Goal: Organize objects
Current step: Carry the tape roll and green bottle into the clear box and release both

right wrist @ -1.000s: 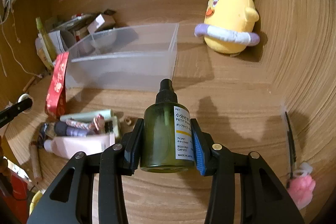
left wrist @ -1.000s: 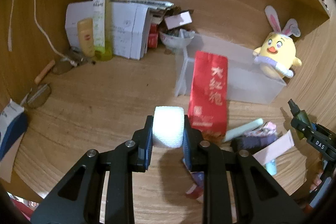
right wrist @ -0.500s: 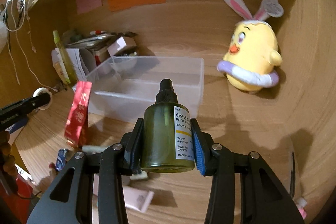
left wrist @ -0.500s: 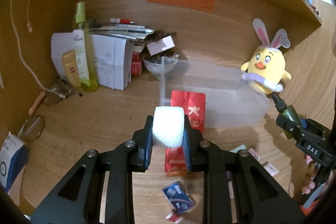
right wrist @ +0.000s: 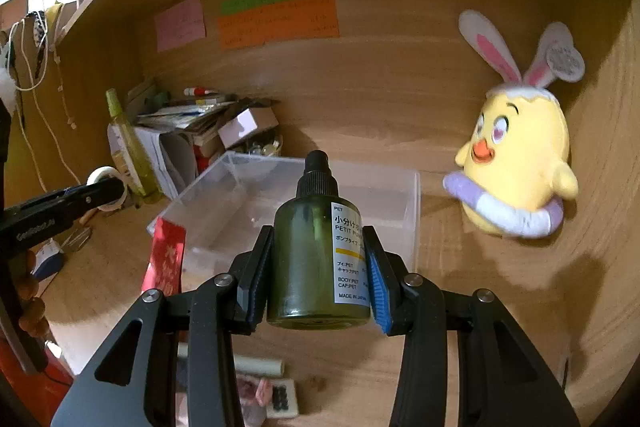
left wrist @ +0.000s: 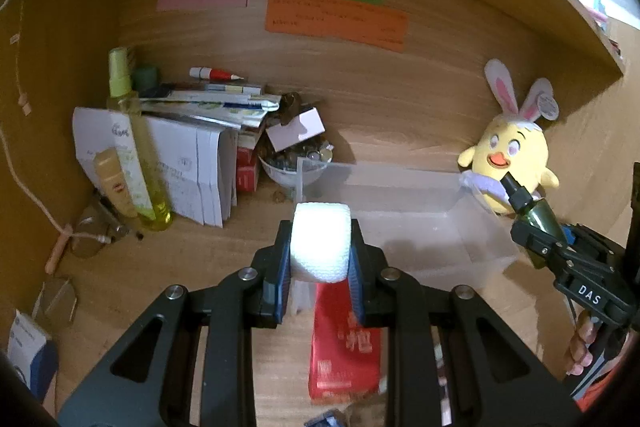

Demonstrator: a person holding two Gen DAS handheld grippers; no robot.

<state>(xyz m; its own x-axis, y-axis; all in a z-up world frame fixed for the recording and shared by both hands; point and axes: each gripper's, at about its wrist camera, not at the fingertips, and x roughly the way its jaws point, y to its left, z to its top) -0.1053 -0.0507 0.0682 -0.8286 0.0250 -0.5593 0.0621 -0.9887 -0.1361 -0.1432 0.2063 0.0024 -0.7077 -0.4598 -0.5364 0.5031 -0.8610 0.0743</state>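
Right now we pinch a white gauze roll (left wrist: 320,241) in our left gripper (left wrist: 320,267) and a dark green pump bottle (right wrist: 318,251) in our right gripper (right wrist: 318,275), both clear of the wooden desk (left wrist: 160,279), presumably bound for the empty translucent plastic bin (right wrist: 414,223) toward the alcove's back edge.

Bin interior: the clear plastic bin (right wrist: 412,211) is open-topped and looks bare inside.
Right of bin: a plush chick (right wrist: 516,167) just beside its right wall.
Behind bin, left: a bowl of small items (left wrist: 288,167), stacked papers (left wrist: 192,167), a tall yellow bottle (left wrist: 140,163).
Front of bin: a red packet (left wrist: 344,355) leaning on the near wall.
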